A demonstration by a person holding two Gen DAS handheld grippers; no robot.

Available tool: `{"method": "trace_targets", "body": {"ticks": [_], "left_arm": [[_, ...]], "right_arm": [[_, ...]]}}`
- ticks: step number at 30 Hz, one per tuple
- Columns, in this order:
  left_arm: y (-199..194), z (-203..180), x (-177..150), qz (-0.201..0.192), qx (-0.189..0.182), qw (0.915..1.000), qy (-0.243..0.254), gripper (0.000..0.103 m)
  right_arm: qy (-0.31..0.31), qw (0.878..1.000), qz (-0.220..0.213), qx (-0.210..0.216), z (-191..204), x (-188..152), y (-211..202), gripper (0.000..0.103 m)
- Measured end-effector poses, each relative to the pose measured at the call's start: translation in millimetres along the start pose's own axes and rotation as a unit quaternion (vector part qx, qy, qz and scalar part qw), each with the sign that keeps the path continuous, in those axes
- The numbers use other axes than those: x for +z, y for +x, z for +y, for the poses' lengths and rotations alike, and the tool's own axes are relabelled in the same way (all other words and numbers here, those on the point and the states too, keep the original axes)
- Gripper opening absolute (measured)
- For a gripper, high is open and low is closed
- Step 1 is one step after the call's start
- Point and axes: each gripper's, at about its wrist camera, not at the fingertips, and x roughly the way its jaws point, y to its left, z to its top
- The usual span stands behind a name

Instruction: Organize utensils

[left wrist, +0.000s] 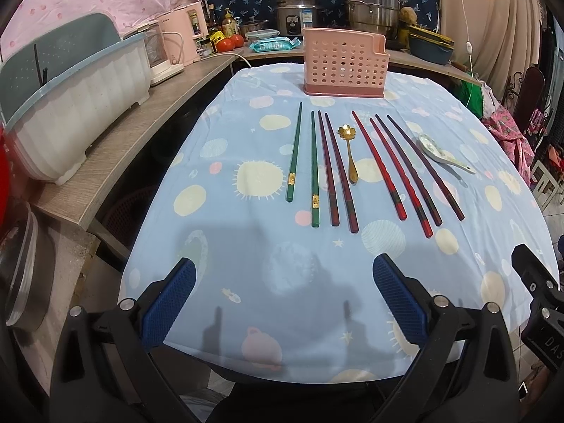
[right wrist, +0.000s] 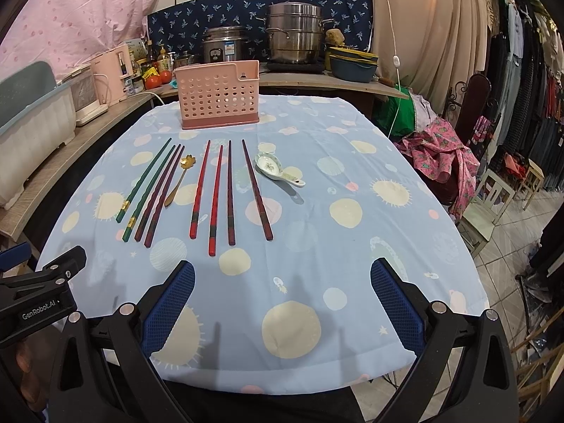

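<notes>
Your left gripper (left wrist: pixel 283 283) and right gripper (right wrist: pixel 282 283) both sit at the bottom of their frames, blue pads spread wide and holding nothing, above the near edge of the pale blue spotted tablecloth (right wrist: pixel 352 246). Nothing is sorted yet; you are at the start.

Mid-frame lie the lacquered chopsticks in green, maroon and red (right wrist: pixel 211 197), side by side, with a small gold flower-bowled spoon (right wrist: pixel 178 179) among them and a white ceramic soup spoon (right wrist: pixel 278 171) to the right.

Upper centre stands the pink perforated plastic utensil holder (right wrist: pixel 218 104). Next, you should probably reach for one chopstick, pinching narrowly.
</notes>
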Motion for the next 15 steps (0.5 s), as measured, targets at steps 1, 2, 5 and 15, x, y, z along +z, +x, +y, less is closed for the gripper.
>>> {"method": "trace_targets", "body": {"ticks": [1,2,5,15], "left_arm": [[0.1,-0.2,-0.4,0.000,0.000,1.0000,0.000,0.096],[0.3,-0.1,-0.9,0.001,-0.001,1.0000,0.000,0.096],[0.4,-0.4,-1.3,0.000,0.000,1.0000,0.000,0.096],[1.6,-0.6,-1.9,0.002,-0.001,1.0000,0.000,0.096]], "right_arm": [[0.000,1.000,0.000,0.000,0.6,0.4,-0.6,0.096],[0.000,1.000,0.000,0.000,0.3,0.0,-0.3,0.096],[0.000,1.000,0.000,0.000,0.5,0.0,-0.4,0.096],[0.000,1.000,-0.001,0.000,0.0,0.0,0.4,0.096]]}}
